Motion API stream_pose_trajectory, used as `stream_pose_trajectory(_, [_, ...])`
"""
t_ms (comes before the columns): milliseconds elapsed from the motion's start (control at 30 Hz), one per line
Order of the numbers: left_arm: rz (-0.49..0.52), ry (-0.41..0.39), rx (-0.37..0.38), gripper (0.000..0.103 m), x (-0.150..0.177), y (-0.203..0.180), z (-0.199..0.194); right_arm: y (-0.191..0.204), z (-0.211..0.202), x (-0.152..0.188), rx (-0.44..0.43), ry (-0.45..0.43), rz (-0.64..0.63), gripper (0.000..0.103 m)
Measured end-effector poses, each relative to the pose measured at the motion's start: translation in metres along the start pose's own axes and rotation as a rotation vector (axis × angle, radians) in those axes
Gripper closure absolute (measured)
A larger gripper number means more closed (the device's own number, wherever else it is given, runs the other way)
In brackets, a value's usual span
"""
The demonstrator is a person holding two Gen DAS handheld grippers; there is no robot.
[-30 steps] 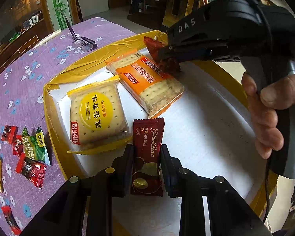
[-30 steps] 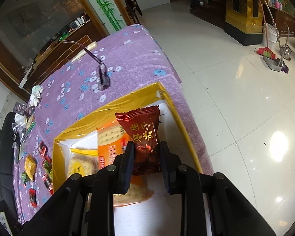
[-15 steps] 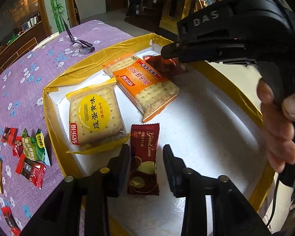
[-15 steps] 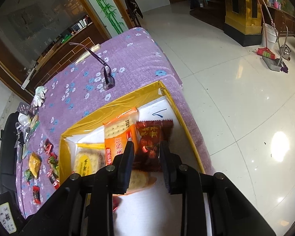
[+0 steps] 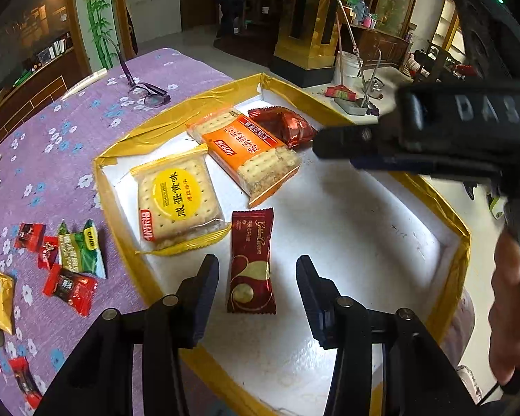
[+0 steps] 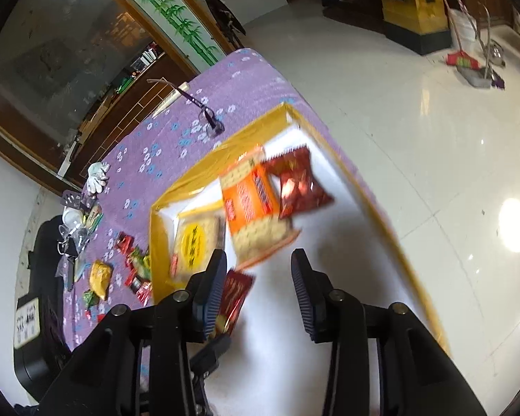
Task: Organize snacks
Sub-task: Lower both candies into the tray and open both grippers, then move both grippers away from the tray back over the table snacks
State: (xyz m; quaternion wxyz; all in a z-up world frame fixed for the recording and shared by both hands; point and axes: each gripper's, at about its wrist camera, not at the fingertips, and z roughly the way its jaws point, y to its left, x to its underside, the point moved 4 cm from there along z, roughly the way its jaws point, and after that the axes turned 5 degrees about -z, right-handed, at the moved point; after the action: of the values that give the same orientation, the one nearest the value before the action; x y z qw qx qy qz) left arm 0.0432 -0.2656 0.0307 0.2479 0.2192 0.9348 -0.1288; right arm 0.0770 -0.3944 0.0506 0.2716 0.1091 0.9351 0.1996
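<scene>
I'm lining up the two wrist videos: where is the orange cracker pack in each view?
Left wrist: orange cracker pack lies upper centre, in the tray's far half, beside the red foil bag.
Right wrist: orange cracker pack sits centre, just above the open fingers, blurred.
Shared landmark: the eyeglasses on the purple cloth beyond the tray.

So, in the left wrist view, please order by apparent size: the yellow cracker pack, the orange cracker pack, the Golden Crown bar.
1-2. yellow cracker pack and orange cracker pack: similar, unsure
3. Golden Crown bar, although nearest
</scene>
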Motion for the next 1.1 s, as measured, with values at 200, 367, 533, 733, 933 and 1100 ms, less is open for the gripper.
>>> stream_pose_trajectory(200, [0.001,-0.017,-0.006,0.052,0.007,0.008,-0.016,0.007,-0.014,0.02,0.007,-0.01,0.033,0.059])
stream_pose_trajectory(367, [-0.002,-0.027,-0.012,0.052,0.012,0.017,-0.027,0.011,-0.015,0.037,0.009,-0.002,0.061,0.057])
stream_pose_trajectory(533, [-0.006,-0.031,-0.021,0.052,0.015,0.026,-0.033,0.023,-0.008,0.052,0.014,0.03,0.052,0.057])
stream_pose_trajectory(733, [-0.022,-0.042,-0.025,0.052,0.019,0.037,-0.043,0.033,-0.01,0.057,0.023,0.029,0.037,0.055])
stream_pose_trajectory(933, [-0.06,-0.055,-0.031,0.052,0.023,0.054,-0.052,0.043,-0.008,0.062,0.024,0.039,0.013,0.054])
stream_pose_trajectory(1100, [-0.1,-0.071,-0.041,0.052,0.028,0.07,-0.062,0.062,-0.005,0.067,0.03,0.043,-0.039,0.054])
